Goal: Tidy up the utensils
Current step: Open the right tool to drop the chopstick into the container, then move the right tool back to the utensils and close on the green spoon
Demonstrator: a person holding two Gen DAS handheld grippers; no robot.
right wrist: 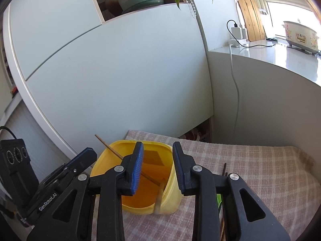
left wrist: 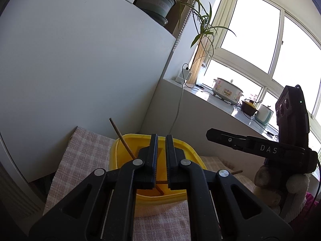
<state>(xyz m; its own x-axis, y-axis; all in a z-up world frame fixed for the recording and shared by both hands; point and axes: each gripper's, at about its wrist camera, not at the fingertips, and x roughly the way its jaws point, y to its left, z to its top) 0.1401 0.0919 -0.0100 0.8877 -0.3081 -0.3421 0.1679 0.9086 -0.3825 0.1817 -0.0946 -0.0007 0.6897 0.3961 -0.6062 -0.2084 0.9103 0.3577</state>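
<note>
Right, my left gripper has its jaws almost together, only a thin slit between the pads. Low down in that slit a thin brown stick crosses from pad to pad, though I cannot tell whether the pads press on it or it lies behind them. My right gripper stands partly open with a clear gap, and nothing is between the blue ribbed pads; they hang just above the yellow square plastic tub.

That tub sits on the pink-and-white checked cloth. One long brown wooden chopstick leans inside it, long axis on a slant: the lower end is down at the near inner wall, the top pokes out over the far left rim, pointing up and away to the left. A pale stick-like thing is blurred at the near wall; I cannot say what it is.

On the left wrist view, I get the right gripper side-on off to the right, and a brown stick end lying on the cloth beyond the tub. On the right wrist view, I get the tub's orange floor, dark sticks on the cloth at the right, and the left gripper at the tub's left rim.
</note>
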